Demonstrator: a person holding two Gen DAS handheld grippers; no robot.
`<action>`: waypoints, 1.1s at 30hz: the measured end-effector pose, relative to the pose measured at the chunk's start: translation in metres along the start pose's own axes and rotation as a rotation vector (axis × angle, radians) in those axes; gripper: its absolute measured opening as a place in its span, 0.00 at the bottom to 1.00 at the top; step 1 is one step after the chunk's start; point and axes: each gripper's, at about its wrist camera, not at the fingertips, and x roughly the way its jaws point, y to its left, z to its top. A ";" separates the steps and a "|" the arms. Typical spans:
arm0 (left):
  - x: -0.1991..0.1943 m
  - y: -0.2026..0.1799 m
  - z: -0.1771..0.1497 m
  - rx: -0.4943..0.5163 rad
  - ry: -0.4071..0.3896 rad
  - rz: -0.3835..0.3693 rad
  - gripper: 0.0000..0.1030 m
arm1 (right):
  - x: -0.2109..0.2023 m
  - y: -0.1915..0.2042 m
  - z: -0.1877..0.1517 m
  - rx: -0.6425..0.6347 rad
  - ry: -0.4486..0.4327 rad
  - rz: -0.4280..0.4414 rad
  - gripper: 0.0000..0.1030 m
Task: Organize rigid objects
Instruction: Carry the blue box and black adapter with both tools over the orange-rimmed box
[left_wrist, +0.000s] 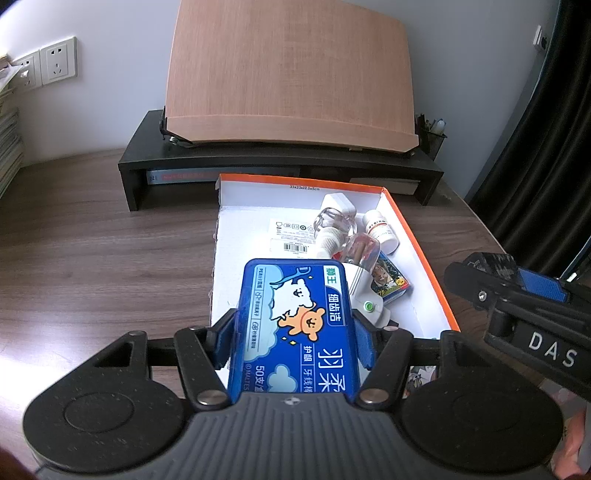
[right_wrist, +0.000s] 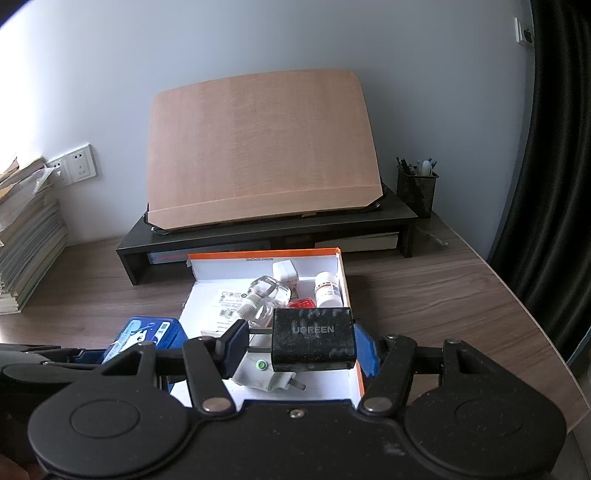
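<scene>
Two loads up: we hold floss box in left claw, charger in right claw, both above tray. Risks: claws near enough to collide; charger dropping onto glass bottle; floss box catching tray's left wall, landing on table.

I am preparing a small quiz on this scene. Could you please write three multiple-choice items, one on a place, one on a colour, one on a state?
1. Where does the white pill bottle lie?
A. inside the orange-edged box
B. on the black shelf
C. on the paper stack

2. What colour is the floss pick box in the left gripper?
A. red
B. blue
C. green

3. What does the right gripper do?
A. hangs open, empty
B. grips a bottle
C. grips the black charger

Answers: 1 A, it lies within the box walls; 2 B, its lid is blue; 3 C, the pads press its sides.
</scene>
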 end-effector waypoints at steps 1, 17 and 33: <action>0.000 0.000 0.000 0.000 -0.001 0.000 0.61 | 0.000 0.000 0.000 -0.001 0.000 0.001 0.71; 0.003 -0.001 -0.001 0.005 0.008 -0.008 0.61 | 0.001 0.003 0.000 -0.003 0.007 0.005 0.71; 0.009 -0.006 -0.001 0.017 0.027 -0.022 0.61 | 0.013 -0.001 0.002 0.000 0.025 0.001 0.71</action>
